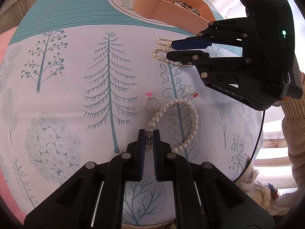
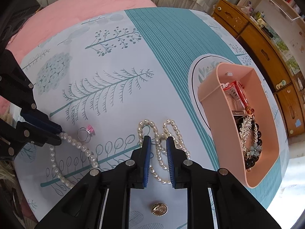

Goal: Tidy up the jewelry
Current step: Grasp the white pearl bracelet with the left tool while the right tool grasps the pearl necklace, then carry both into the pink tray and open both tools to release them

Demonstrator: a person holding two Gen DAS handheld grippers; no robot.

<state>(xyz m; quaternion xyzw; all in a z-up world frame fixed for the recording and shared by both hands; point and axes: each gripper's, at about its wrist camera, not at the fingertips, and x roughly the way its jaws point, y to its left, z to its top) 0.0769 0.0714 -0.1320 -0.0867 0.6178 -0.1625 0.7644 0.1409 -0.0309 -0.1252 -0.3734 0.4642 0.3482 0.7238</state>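
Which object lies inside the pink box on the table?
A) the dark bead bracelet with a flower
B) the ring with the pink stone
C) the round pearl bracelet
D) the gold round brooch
A: the dark bead bracelet with a flower lies inside the pink box; the other three lie on the tablecloth.

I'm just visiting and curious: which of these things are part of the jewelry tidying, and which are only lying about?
Part of the job:
- round pearl bracelet
- rice-pearl necklace
- pink-stone ring
- red-stone ring
- gold brooch
- pink tray with jewelry already inside

Just there:
- tree-print tablecloth
- pink blanket
- wooden cabinet
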